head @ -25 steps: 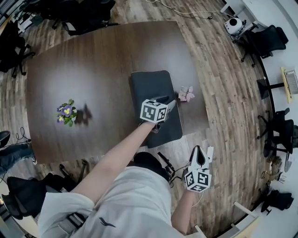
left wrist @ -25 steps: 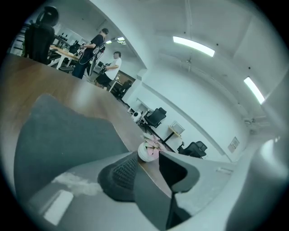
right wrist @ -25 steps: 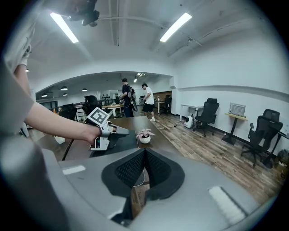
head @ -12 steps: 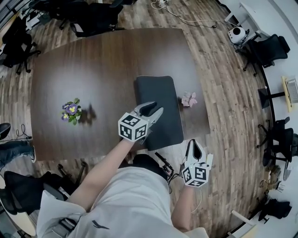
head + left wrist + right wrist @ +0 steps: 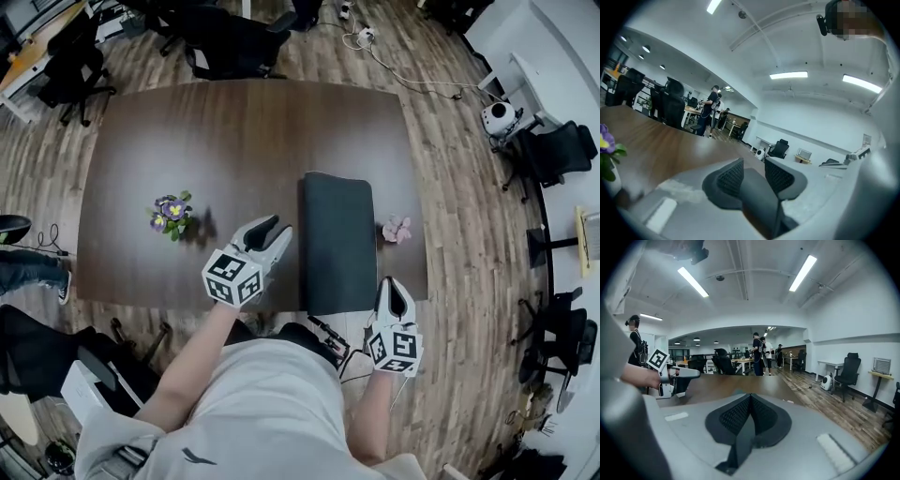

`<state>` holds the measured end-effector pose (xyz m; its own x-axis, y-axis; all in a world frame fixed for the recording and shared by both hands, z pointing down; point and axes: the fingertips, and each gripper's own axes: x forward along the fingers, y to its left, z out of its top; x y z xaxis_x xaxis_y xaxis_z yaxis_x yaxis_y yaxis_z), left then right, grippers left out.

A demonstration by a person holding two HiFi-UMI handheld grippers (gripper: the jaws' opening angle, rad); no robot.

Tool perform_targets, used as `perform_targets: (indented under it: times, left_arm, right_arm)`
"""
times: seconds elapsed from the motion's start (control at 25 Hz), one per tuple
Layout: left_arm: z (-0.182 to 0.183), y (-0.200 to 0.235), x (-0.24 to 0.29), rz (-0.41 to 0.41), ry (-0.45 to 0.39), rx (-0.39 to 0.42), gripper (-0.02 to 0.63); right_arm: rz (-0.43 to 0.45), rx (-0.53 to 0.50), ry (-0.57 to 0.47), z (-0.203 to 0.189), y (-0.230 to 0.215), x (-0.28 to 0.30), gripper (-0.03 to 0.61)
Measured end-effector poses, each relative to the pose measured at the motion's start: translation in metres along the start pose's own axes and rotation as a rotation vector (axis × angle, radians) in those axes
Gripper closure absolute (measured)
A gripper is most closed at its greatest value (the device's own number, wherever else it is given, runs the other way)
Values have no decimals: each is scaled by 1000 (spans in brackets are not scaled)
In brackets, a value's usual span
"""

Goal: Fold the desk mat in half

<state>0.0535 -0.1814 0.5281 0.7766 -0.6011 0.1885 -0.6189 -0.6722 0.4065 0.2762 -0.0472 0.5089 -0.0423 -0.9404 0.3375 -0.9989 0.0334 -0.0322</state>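
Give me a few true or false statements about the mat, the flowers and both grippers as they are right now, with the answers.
1. The left gripper grips the mat. False: its jaws stand apart with nothing between them, and it is left of the mat, over the table.
2. The right gripper has its jaws together. True.
3. The purple flowers stand on the mat. False: they stand on bare table, well to the mat's left.
4. The pink flowers lie just right of the mat. True.
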Motion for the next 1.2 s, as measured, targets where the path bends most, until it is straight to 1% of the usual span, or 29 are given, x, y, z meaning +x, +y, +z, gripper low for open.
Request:
perform_targets:
  times: [0.16, 0.36, 0.6, 0.76, 0.96, 1.08, 1.2]
  left_arm:
    - [10, 20, -19, 69, -39, -7, 460]
    - [24, 45, -47, 181, -93, -35, 460]
    - [41, 82, -112, 325, -167, -32, 460]
    - [42, 96, -151, 401, -193, -19, 460]
    - [41, 106, -180, 453, -217, -20, 460]
    - [44, 108, -184, 454, -227, -31, 460]
    - [47, 109, -185, 443, -230, -40, 460]
  right_arm:
    - [42, -19, -11, 9, 10, 10, 575]
    - [126, -34, -19, 21, 22, 35, 575]
    - [267, -79, -50, 42, 77, 70, 575]
    - [336, -96, -60, 45, 108, 81, 577]
    - [378, -103, -67, 44, 128, 86, 577]
    - [381, -113, -63, 43, 132, 86, 577]
    - [367, -117, -65, 43, 133, 83, 577]
